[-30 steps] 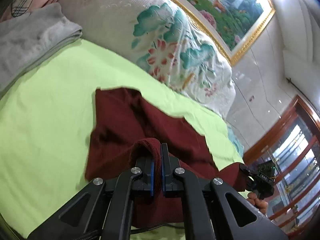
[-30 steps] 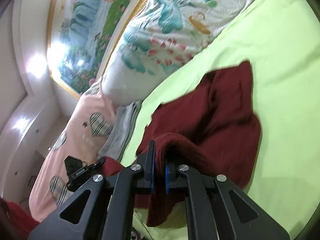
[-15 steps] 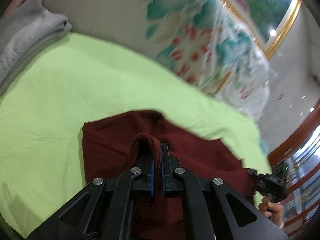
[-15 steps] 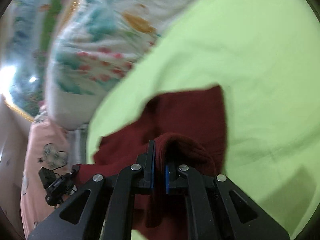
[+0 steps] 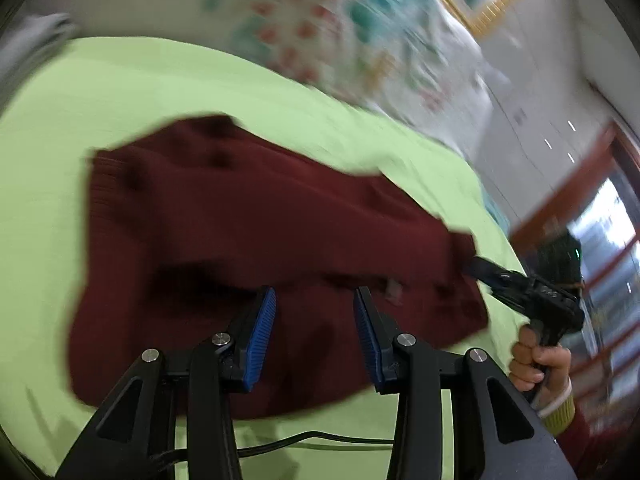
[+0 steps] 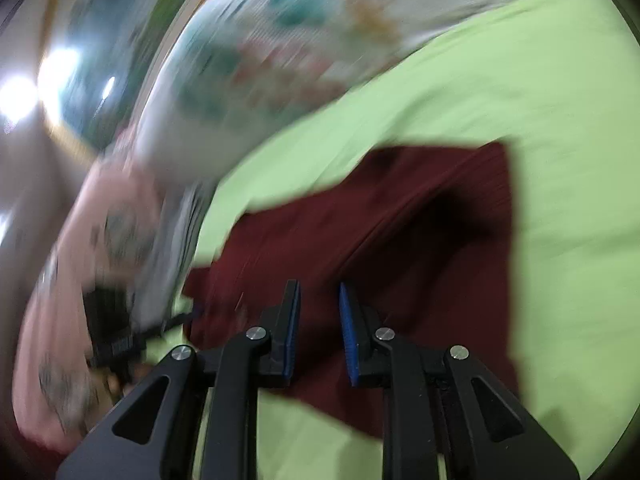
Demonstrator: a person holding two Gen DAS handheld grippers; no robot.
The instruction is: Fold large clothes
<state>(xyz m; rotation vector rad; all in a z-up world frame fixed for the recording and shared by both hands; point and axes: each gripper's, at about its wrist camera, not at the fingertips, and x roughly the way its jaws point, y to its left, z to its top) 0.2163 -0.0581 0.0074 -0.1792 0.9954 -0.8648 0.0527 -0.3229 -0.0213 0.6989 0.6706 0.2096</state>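
Left wrist view shows the lime-green bedsheet (image 5: pixel 168 92) spread wide, with the floral quilt (image 5: pixel 340 28) bunched behind it and the maroon sweater (image 5: pixel 248 216) lying folded on the sheet. Only this view catches the person's right hand (image 5: pixel 538 364) gripping its tool at the sweater's far edge. The left gripper (image 5: pixel 315 330) hangs wide apart, holding nothing. Right wrist view, heavily blurred, adds pink bedding (image 6: pixel 80 240); the right gripper (image 6: pixel 319 330) gapes over the cloth, empty.

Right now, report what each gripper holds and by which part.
Nothing: left gripper and right gripper are both open over the maroon sweater, which lies on the green sheet.
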